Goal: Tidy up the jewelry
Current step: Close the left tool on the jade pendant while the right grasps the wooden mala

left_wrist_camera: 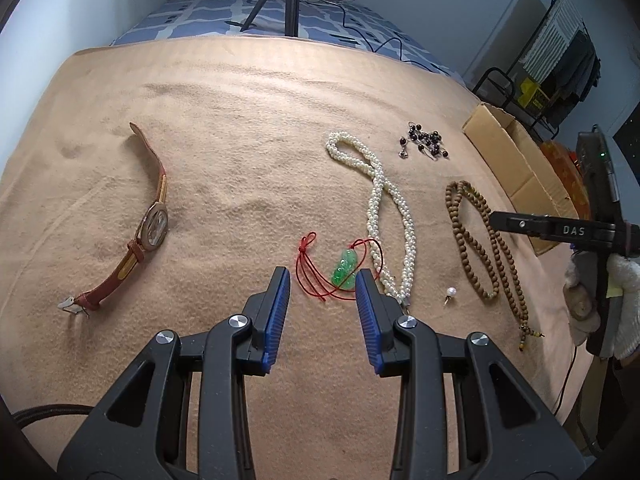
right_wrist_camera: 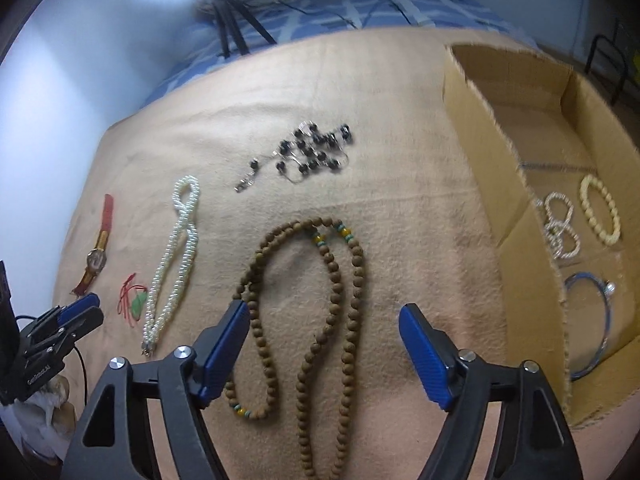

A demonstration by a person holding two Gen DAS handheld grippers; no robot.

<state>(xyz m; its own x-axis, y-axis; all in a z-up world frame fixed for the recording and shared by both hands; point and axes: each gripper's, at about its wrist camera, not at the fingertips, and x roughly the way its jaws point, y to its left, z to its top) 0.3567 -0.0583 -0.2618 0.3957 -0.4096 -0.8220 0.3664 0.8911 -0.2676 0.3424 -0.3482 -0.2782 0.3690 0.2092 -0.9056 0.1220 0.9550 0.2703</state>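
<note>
My left gripper hangs open just above the tan blanket. A green pendant on a red cord lies between its blue tips, close to the right one, and neither pad presses it. My right gripper stands wide open over a brown wooden bead necklace, whose strands run between its fingers untouched. Also on the blanket are a pearl necklace, a dark bead piece, a red-strapped watch and a small loose pearl.
An open cardboard box at the blanket's right edge holds a cream bracelet, white bead bracelets and a blue bangle. A black tripod stands on the blue patterned sheet behind. A metal rack stands far right.
</note>
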